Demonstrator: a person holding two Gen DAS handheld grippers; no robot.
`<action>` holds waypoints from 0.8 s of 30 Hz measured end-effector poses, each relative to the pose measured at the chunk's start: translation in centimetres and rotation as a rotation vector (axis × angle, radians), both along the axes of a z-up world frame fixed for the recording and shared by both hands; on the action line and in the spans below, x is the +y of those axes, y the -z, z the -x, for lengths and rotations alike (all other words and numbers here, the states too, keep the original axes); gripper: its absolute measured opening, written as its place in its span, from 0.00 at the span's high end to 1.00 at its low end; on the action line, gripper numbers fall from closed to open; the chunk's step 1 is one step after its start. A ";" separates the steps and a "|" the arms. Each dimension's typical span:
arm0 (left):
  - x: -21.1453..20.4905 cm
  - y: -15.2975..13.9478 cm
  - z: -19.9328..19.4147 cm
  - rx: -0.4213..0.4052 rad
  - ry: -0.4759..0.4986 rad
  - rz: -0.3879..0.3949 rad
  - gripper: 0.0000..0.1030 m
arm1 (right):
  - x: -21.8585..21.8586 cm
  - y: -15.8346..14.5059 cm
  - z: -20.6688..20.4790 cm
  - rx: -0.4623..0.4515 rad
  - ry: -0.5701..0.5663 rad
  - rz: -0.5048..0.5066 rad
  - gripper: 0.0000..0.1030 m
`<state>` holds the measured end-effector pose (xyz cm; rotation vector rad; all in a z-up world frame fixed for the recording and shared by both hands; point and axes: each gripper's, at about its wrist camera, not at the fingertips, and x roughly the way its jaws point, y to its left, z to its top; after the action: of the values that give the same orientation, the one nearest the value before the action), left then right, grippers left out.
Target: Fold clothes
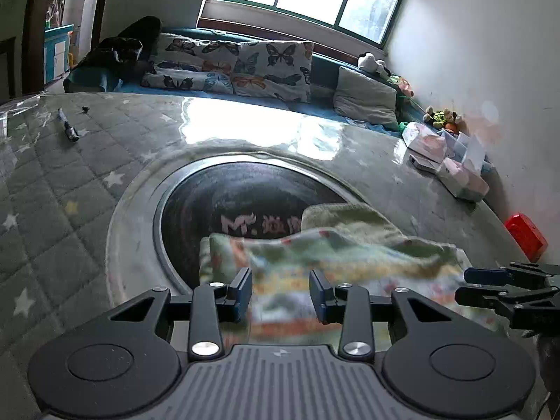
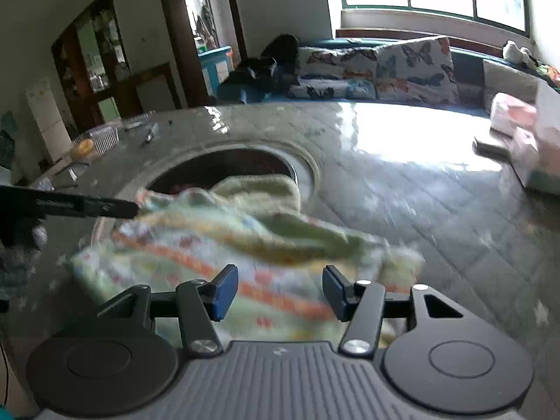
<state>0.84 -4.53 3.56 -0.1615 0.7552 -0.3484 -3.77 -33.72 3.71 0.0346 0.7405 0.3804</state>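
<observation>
Left wrist view: the left gripper (image 1: 280, 292) gapes wide above the cloth (image 1: 336, 262), holding nothing. The right gripper (image 2: 280, 292) likewise stands open over it. The cloth's long axis runs left-right across the table (image 1: 70, 182).

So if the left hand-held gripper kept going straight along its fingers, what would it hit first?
Most likely the patterned cloth lying right ahead of the left hand-held gripper, whose jaws are open. Depth is unclear, but the cloth's raised fold sits in line before the dark round inset.

Glossy star-quilted table (image 1: 87, 182), patterned cloth (image 1: 315, 255), pen (image 1: 68, 127), tissue packs (image 1: 455, 171), red box (image 1: 525, 234)
</observation>
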 end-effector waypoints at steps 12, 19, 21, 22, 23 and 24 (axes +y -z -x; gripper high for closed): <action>-0.5 1.5 -3.1 0.038 -0.012 -0.026 0.67 | -1.2 1.3 -3.4 0.033 0.071 -0.009 0.47; -2.1 0.1 -3.1 0.006 0.029 -0.007 0.69 | 0.0 0.7 -4.0 0.015 0.040 0.010 0.46; -2.9 0.2 -3.6 0.004 0.036 -0.021 0.69 | 0.4 0.8 -4.3 0.011 0.041 0.013 0.44; -3.1 0.4 -3.9 0.010 0.035 -0.026 0.69 | 0.6 0.9 -4.4 0.012 0.043 0.015 0.44; -3.2 0.7 -4.2 0.021 0.033 -0.028 0.69 | 0.7 1.1 -4.5 0.017 0.045 0.015 0.43; -3.3 1.1 -4.5 0.032 0.031 -0.030 0.68 | 0.7 1.2 -4.6 0.019 0.049 0.017 0.43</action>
<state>5.38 -7.85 2.50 -0.1273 0.7947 -0.3642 0.84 -33.05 2.53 0.0401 0.7606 0.3276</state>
